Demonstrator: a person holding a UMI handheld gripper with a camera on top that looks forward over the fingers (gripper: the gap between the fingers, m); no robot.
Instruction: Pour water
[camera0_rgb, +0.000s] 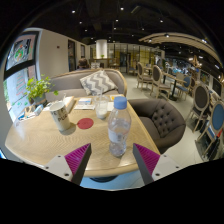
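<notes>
Approaching the clear plastic water bottle with a blue cap (119, 125), upright on the round wooden counter (40, 140) just ahead, we held the tongs (111, 161) spread and empty; we judged its mid-body best for gripping, thin-walled and slippery.

I am in a café: beyond my claw stand a sofa (100, 82), dining chairs (150, 75) and ceiling spotlights (122, 12).
</notes>
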